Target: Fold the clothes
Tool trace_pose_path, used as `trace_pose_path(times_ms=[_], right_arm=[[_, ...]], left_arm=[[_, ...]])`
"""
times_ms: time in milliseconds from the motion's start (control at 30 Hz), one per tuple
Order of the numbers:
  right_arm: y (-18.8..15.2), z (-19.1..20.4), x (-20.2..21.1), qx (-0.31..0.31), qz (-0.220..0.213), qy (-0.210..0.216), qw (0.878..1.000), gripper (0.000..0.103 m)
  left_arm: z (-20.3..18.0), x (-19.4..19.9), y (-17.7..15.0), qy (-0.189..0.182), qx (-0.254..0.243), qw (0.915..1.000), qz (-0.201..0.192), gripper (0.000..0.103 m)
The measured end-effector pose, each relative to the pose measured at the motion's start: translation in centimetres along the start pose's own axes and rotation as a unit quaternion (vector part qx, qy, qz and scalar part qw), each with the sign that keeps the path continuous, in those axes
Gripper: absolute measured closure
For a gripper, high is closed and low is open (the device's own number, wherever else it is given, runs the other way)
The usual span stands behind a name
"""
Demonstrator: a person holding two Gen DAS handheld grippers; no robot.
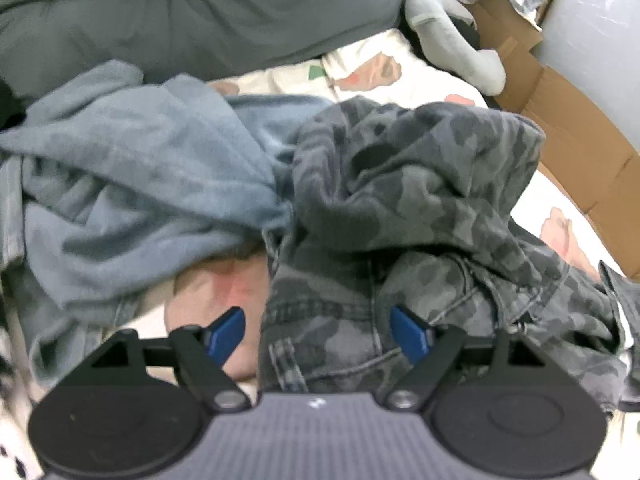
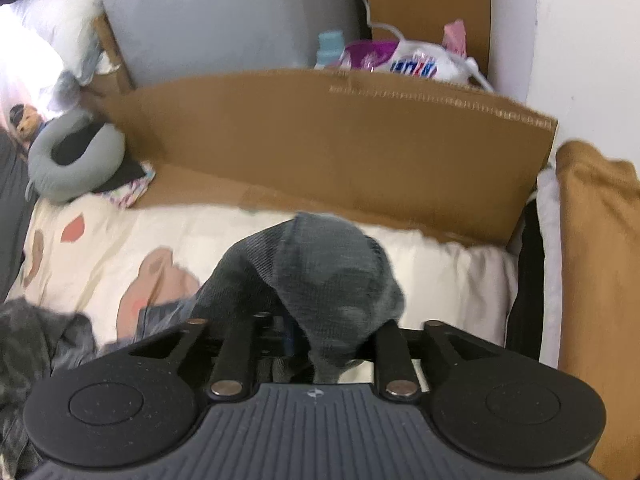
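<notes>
Grey camouflage trousers (image 1: 400, 208) lie crumpled on the patterned bedsheet (image 1: 400, 68), waistband nearest me. My left gripper (image 1: 318, 334) hangs low over that waistband with its jaws wide apart. The left blue pad (image 1: 226, 336) is clear of the cloth and the right blue pad (image 1: 410, 338) sits at a fold. In the right wrist view a hump of the same camouflage cloth (image 2: 320, 272) drapes over my right gripper (image 2: 312, 324) and hides its fingertips. I cannot see whether its pads press the cloth.
A blue-grey garment (image 1: 132, 184) is bunched left of the trousers, with a dark duvet (image 1: 180, 12) behind. A grey neck pillow (image 2: 72, 160) lies at the back. Cardboard sheets (image 2: 340, 152) line the wall side. A mustard cushion (image 2: 596, 280) stands at the right.
</notes>
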State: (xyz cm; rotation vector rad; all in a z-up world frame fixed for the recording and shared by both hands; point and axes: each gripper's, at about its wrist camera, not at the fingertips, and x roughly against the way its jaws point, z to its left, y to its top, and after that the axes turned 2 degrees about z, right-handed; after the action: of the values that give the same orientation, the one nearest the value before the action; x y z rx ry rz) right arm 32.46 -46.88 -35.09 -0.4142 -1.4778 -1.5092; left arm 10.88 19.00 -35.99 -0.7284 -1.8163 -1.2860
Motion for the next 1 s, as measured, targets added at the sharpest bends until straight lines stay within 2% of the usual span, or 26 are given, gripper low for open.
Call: trace_pose_path(times_ms=[33, 267, 367, 467, 533, 600, 733, 867, 1000], right_arm=[[-0.4, 0.1, 0.1, -0.003, 0.007, 0.005, 1.0, 0.055], [-3.4, 1.5, 0.9, 0.005, 0.069, 0.026, 0.997, 0.044], [-4.5, 2.3, 1.4, 0.012, 0.095, 0.037, 0.995, 0.04], [-5.4, 2.9, 1.9, 0.023, 0.117, 0.047, 0.992, 0.036], [-6.0, 3.4, 2.3, 0.034, 0.13, 0.052, 0.99, 0.034], [-6.4, 3.8, 2.5, 0.042, 0.144, 0.059, 0.987, 0.033], [-7.0, 4.5, 3.3, 0.062, 0.161, 0.069, 0.983, 0.032], [-7.4, 4.7, 4.5, 0.076, 0.177, 0.079, 0.978, 0.032], [-7.3, 5.7, 6.5, 0.092, 0.184, 0.092, 0.974, 0.032]], left_arm=[[0.1, -0.1, -0.2, -0.004, 0.006, 1.0, 0.004, 0.021], [1.1, -0.8, -1.7, -0.026, 0.037, 0.9985, 0.03, 0.018], [1.4, -1.2, -2.4, -0.035, 0.045, 0.9974, 0.044, 0.024], [1.5, -1.2, -2.8, -0.032, 0.045, 0.9975, 0.044, 0.045], [1.8, -1.2, -2.8, -0.034, 0.05, 0.997, 0.048, 0.077], [2.2, -0.7, -2.6, -0.042, 0.053, 0.9968, 0.042, 0.086], [3.1, 1.4, -2.0, -0.035, 0.046, 0.9983, 0.012, 0.092], [4.5, 3.9, -0.8, -0.015, 0.055, 0.9982, -0.019, 0.094], [5.5, 6.2, 0.8, -0.014, 0.059, 0.9971, -0.045, 0.094]])
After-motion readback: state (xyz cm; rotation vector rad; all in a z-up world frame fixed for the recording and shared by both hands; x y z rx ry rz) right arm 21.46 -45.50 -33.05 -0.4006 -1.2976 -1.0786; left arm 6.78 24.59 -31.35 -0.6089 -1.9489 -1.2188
